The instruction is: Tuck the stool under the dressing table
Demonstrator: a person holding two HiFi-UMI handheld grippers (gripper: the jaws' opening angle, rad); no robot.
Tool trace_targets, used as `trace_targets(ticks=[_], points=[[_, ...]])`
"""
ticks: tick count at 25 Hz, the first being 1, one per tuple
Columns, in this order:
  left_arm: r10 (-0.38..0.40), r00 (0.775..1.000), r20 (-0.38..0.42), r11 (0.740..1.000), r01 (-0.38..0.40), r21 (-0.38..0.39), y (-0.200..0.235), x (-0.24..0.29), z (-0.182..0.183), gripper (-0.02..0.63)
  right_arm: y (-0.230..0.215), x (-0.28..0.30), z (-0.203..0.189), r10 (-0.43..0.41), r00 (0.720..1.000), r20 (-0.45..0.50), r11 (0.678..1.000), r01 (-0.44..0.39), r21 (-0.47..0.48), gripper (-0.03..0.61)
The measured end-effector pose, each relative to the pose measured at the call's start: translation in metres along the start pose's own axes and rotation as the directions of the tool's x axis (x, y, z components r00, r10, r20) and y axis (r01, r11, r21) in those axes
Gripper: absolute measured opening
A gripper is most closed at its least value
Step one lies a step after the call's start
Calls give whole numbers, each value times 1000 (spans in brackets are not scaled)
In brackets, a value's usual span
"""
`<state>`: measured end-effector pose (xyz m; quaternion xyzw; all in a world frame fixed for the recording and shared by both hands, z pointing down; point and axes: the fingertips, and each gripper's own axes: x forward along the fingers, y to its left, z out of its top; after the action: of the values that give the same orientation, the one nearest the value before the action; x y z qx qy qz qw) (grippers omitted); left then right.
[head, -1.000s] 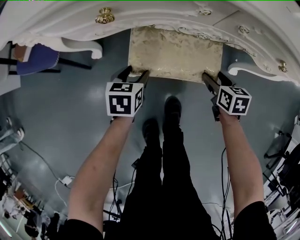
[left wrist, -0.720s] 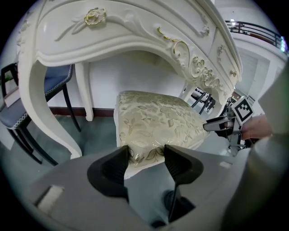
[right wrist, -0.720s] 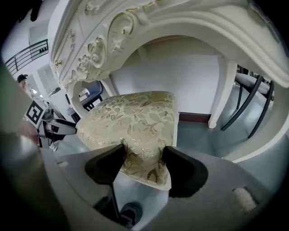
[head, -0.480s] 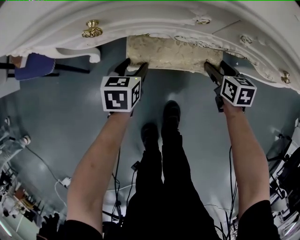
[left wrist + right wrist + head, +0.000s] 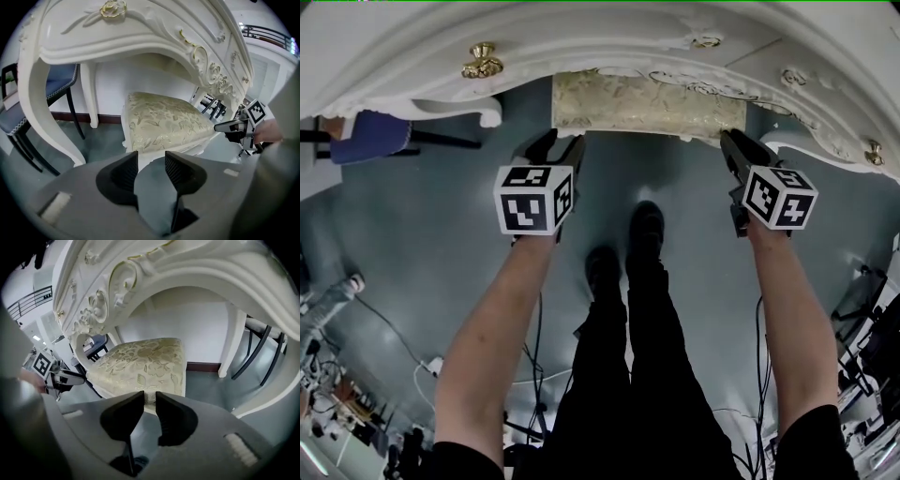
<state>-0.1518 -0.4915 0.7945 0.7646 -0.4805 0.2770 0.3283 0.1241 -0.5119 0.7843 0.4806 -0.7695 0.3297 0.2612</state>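
Note:
The stool [image 5: 647, 103], padded in cream and gold floral cloth, stands mostly beneath the white carved dressing table [image 5: 581, 37]; only its front strip shows in the head view. My left gripper [image 5: 558, 142] hangs just short of the stool's front left corner, not touching it. My right gripper [image 5: 733, 141] hangs off the front right corner, also apart. In the left gripper view the stool [image 5: 164, 124] lies beyond the left gripper [image 5: 151, 157], whose jaws have just been closing and hold nothing. The right gripper [image 5: 150, 394] has just narrowed to a slim gap, empty, before the stool [image 5: 140, 364].
A blue-seated black chair [image 5: 370, 131] stands left of the table. Curved white table legs [image 5: 487, 103] [image 5: 797, 139] flank the stool. The person's legs and black shoes [image 5: 628, 244] stand on the grey floor between the arms. Cables [image 5: 431, 361] trail at lower left.
The stool has gone farther under the table. Both grippers, earlier at its front corners, now sit apart from it, and both pairs of jaws look narrower.

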Motion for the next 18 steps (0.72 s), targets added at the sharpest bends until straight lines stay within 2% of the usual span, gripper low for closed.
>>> trace_targets(ticks=[2,5,7,9,15,18], points=[[5,1000,-3,1000,-5,5,4,4,2,186,-1,6,1,-23,1000,2,1000,23,0,79],[44,999,18,996,-43,-72,13,9,10,138,-2,14,4,-32,999,24,999,32,-19,78],[64,997,49,994,-59,-92,15,14,16,139,-3,18,10,-38,998,49,998,41,-50,77],[61,996,69,997,-58,-47,13,20,25,179,-7,24,18,-50,996,72,996,55,-75,77],[64,995,78,996,-68,51,16,31,36,167,-16,34,36,-79,987,142,992,92,-90,77],[75,992,100,996,-79,34,25,36,46,161,-16,41,44,-76,984,160,994,87,-63,77]])
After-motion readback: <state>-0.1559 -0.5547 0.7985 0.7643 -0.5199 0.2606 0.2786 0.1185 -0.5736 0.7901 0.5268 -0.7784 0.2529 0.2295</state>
